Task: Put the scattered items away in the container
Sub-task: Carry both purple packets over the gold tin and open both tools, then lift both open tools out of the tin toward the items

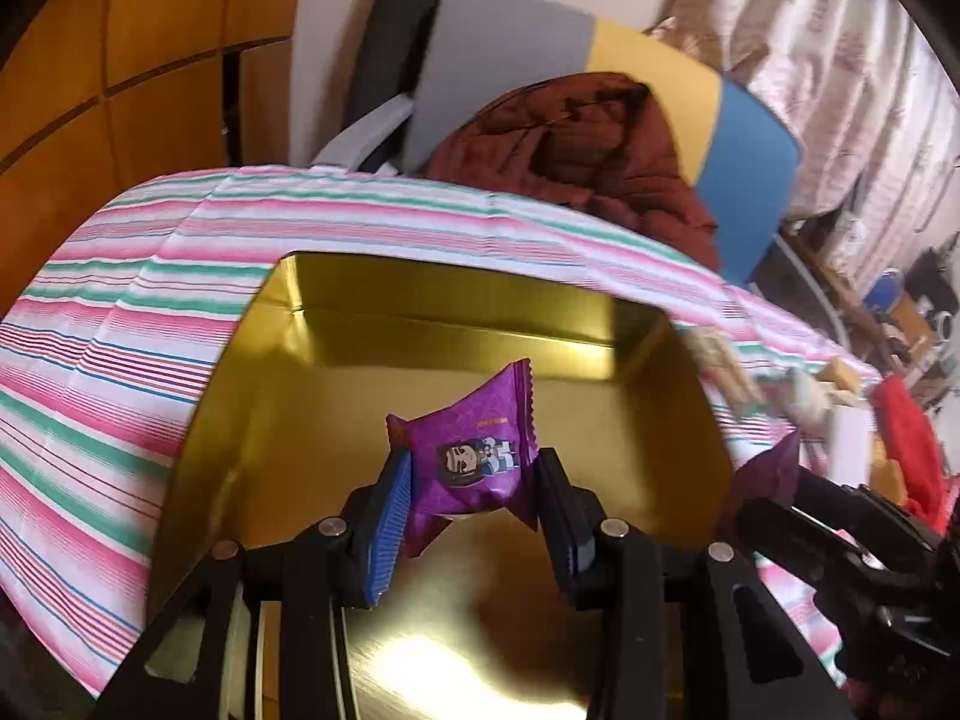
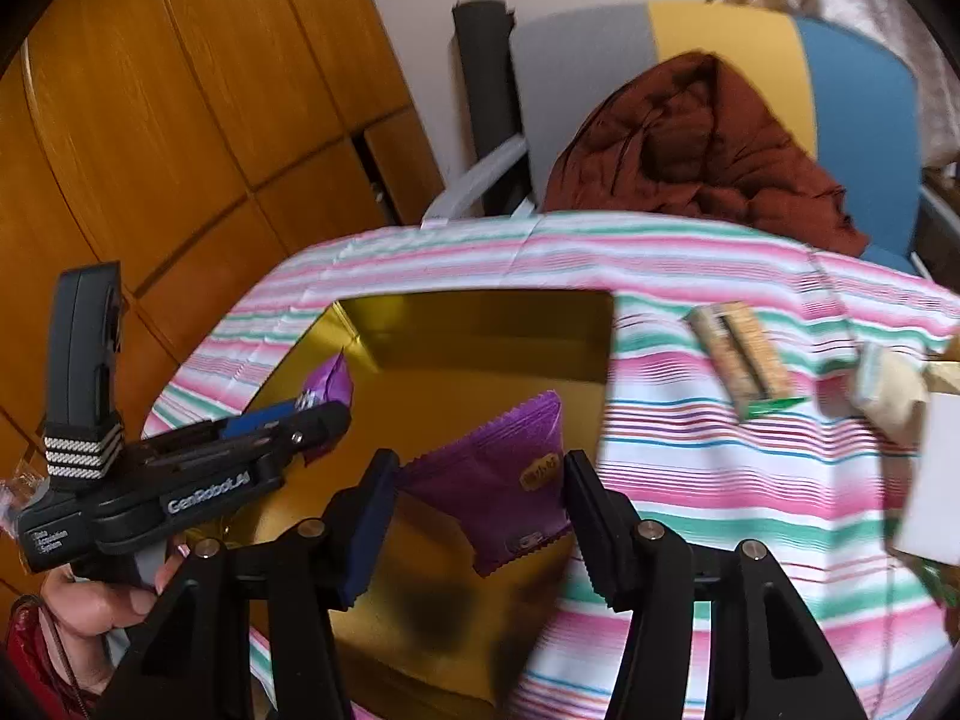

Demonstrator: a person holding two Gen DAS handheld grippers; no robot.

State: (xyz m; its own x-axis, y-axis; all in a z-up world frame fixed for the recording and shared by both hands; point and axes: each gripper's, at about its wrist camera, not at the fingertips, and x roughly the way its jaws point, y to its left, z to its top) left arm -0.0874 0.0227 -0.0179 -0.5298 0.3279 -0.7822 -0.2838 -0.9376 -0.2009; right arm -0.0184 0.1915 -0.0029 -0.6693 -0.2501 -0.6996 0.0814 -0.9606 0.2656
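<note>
A gold metal tin point(image 1: 360, 396) lies open on the striped tablecloth; it also shows in the right wrist view point(image 2: 480, 324). My left gripper point(image 1: 474, 480) is shut on a purple snack packet point(image 1: 474, 456) with a cartoon face, held over the tin's inside. My right gripper point(image 2: 480, 498) is shut on a second purple snack packet point(image 2: 498, 480), held above the tin's right edge. The left gripper point(image 2: 312, 420) with its packet also shows at the left of the right wrist view. The right gripper point(image 1: 774, 504) shows at the right of the left wrist view.
Loose items lie on the cloth right of the tin: a tan and green wrapped bar point(image 2: 744, 360), a pale packet point(image 2: 888, 396) and a white box point(image 2: 930, 480). A chair with a brown coat point(image 2: 690, 144) stands behind the table. A wooden cabinet point(image 2: 150, 120) is at the left.
</note>
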